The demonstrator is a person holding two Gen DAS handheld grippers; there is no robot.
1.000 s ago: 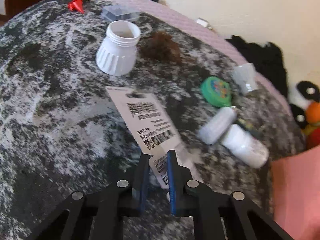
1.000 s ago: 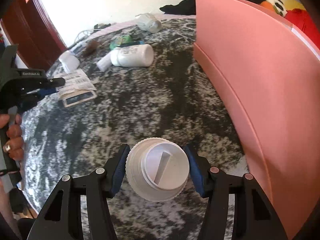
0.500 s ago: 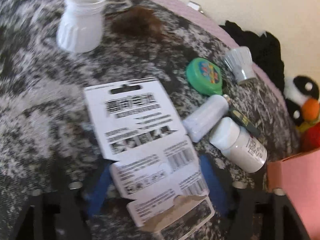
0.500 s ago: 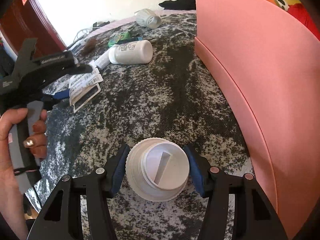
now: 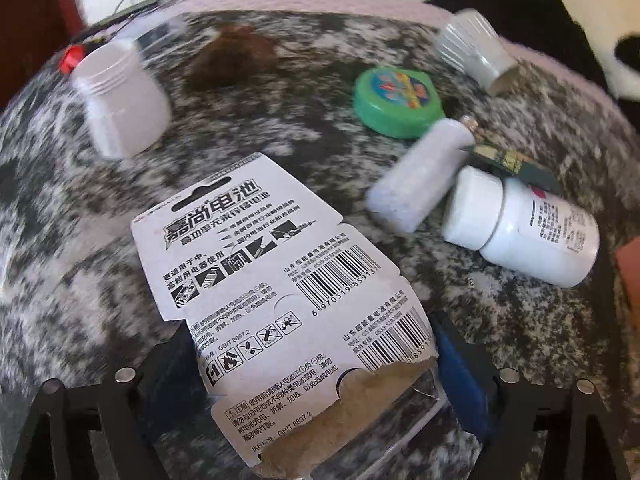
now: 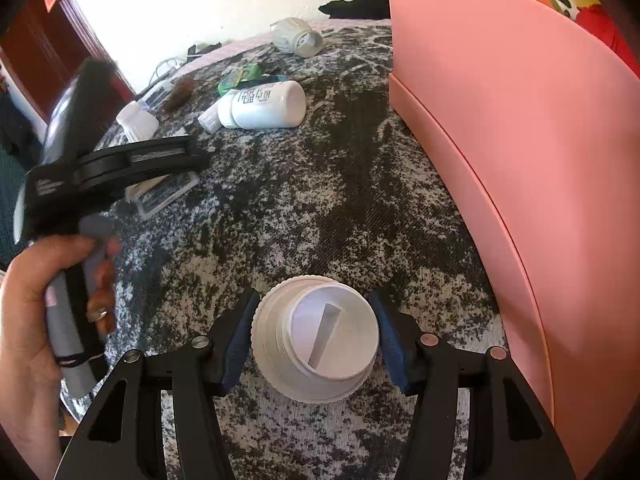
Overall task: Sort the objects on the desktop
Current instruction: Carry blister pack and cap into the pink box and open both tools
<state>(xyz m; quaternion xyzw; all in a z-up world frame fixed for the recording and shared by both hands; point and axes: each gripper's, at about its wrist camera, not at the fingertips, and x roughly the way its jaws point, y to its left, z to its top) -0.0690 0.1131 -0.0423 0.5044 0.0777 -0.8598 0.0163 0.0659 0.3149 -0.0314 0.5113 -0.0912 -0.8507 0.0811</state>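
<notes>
My left gripper (image 5: 316, 356) is open, its jaws standing on either side of a torn battery blister card (image 5: 272, 296) that lies on the mottled black-and-white cloth. The card's clear plastic end also shows in the right wrist view (image 6: 166, 194) under the left gripper (image 6: 192, 158). My right gripper (image 6: 314, 338) is shut on a white ribbed lamp housing (image 6: 316, 340), held just above the cloth. A white pill bottle (image 5: 524, 228) and a white tube (image 5: 416, 176) lie to the right of the card.
A tall pink box (image 6: 520, 160) stands along the right. A white lamp housing (image 5: 120, 100), a brown clump (image 5: 232, 56), a green round case (image 5: 396, 100), a grey lamp housing (image 5: 476, 48) and a small circuit board (image 5: 512, 162) lie further back.
My left gripper opened from nearly shut and moved forward over the battery card, which now lies between its jaws. The right gripper stayed still, holding the lamp housing.
</notes>
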